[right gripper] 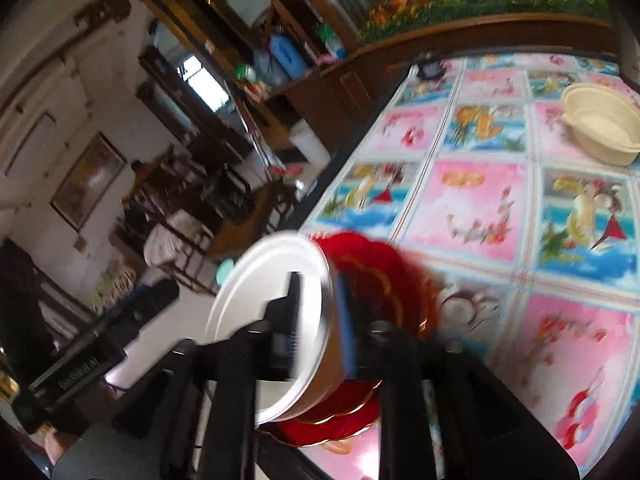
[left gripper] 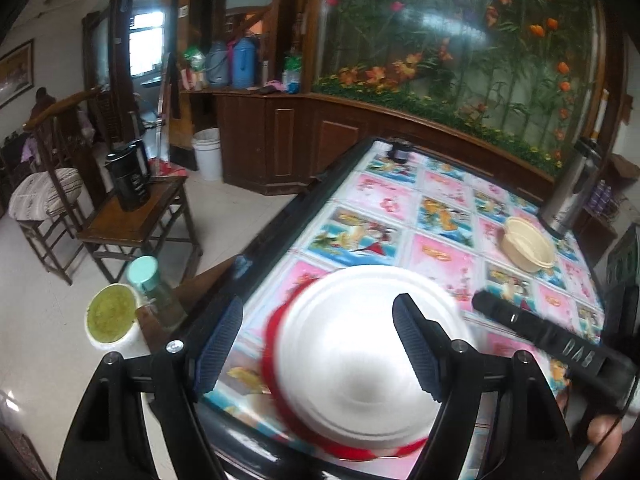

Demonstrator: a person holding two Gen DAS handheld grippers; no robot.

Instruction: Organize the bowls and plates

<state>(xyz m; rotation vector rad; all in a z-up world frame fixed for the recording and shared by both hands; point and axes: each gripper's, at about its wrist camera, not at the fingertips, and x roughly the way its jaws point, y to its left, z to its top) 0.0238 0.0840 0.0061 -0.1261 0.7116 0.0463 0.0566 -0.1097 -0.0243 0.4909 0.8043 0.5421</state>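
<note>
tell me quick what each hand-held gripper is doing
Left hand-held gripper: open, empty, over the white bowl.
Right hand-held gripper: shut on white bowl's rim.

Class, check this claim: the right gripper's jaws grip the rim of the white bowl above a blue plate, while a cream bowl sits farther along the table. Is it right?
One detail is wrong: the plate beneath the white bowl is red, not blue, as the right wrist view shows. The right gripper does clamp the bowl's rim, and the cream bowl sits farther along the table.

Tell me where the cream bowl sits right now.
The cream bowl sits far across the table, beside the steel thermos, well beyond the white bowl.
</note>
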